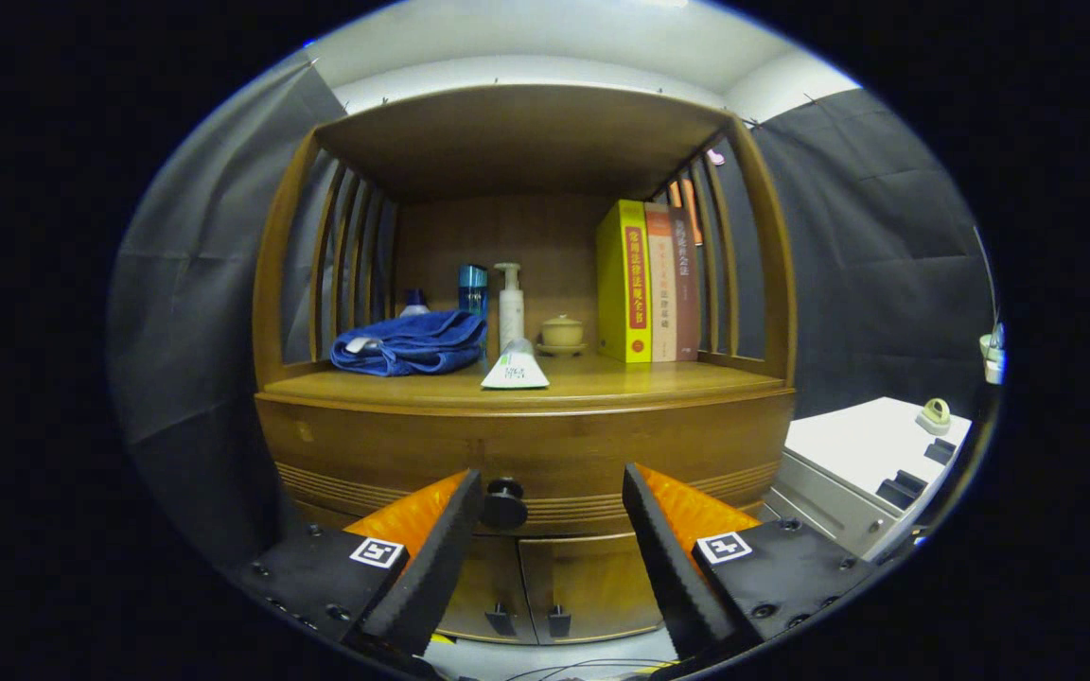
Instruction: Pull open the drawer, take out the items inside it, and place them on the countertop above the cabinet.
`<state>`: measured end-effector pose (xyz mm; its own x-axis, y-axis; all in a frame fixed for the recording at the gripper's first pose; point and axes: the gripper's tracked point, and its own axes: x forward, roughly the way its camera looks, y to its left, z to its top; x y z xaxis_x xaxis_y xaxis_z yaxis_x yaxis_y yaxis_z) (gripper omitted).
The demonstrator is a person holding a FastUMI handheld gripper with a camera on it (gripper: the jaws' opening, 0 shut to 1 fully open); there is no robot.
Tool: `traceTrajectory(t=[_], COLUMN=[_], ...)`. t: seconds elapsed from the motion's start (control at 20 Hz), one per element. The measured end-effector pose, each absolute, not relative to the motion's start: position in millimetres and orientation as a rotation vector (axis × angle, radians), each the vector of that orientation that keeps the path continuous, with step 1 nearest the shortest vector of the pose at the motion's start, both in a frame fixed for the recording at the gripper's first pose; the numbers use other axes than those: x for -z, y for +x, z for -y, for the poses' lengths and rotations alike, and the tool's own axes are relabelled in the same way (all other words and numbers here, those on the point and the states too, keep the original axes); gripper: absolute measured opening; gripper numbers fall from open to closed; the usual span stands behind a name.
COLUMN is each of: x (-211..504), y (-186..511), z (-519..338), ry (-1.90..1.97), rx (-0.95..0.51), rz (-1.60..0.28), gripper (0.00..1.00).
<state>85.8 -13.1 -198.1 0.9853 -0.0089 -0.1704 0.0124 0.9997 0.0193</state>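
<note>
A wooden cabinet faces me with its drawer [394, 454] closed under the countertop [659, 383]. The drawer's dark round knob [504, 503] sits just beside my left fingertip, a little ahead of it. My gripper [553, 487] is open, with nothing between its fingers; the gap between them lies slightly right of the knob. The drawer's contents are hidden. On the countertop lie a folded blue towel [410, 342] and a white tube [515, 369] near the front edge.
Behind the towel stand a blue bottle [472, 288], a white pump bottle [510, 307] and a small lidded cup [562, 332]. Three books [649, 282] stand at the right. Two lower doors [554, 586] sit under the drawer. A white unit [862, 454] stands to the right.
</note>
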Motion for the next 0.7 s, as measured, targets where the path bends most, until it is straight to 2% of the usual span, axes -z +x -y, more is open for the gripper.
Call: traceTrajectory(t=[0.2,0.7], x=[185,158], y=[37,-51], z=[41,40], ry=[0.018,0.010], rx=[0.046,-0.014], rz=[-0.145,-0.061], gripper=[0.97,0.97])
